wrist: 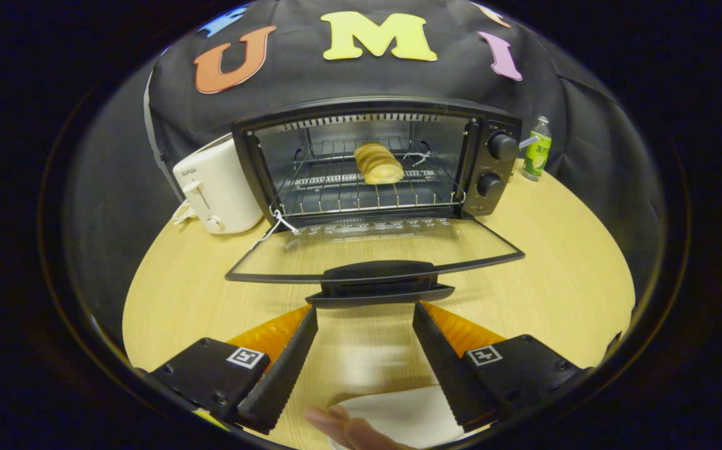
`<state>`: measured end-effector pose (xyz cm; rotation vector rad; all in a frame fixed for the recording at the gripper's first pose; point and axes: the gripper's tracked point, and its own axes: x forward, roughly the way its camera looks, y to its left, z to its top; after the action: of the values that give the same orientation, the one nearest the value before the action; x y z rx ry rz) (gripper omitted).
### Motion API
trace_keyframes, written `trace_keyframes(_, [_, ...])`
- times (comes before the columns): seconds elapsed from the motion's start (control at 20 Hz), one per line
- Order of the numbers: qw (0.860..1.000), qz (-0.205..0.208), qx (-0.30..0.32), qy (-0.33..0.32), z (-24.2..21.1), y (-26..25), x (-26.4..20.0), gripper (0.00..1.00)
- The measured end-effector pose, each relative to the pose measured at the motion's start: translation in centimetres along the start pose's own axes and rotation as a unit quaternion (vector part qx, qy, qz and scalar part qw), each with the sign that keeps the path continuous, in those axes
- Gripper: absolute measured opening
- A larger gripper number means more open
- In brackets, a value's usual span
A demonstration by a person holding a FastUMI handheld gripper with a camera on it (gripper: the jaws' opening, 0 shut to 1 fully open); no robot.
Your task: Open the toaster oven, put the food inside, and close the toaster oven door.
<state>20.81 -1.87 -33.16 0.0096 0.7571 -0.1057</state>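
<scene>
— Beyond the fingers, where is the bread point(378, 164)?
— On the oven point(373, 159) rack, door point(373, 250) lowered flat.
— Gripper point(365, 312) state?
— Spread apart, empty, just short of the door handle point(378, 275); bare table point(554, 262) alongside.

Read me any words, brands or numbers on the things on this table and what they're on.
White toaster: brand word, too small to read.
Green bottle: label print too small.
Toaster oven: dial and door markings blurred.
Gripper, open before the door handle: square markers, no words.
</scene>
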Motion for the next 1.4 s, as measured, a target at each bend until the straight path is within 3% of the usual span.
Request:
trace_keyframes(0.4, [1.000,0.000,-0.006,-0.024,1.2,0.2,-0.7,1.00])
trace_keyframes(0.75, [0.984,-0.034,-0.065,-0.164,8.3,1.0,-1.7,1.00])
trace_keyframes(1.1, [0.988,-0.014,-0.031,-0.150,7.6,1.0,-3.2,1.00])
trace_keyframes(1.4, [0.982,-0.014,-0.027,-0.187,8.5,0.0,-9.1,1.00])
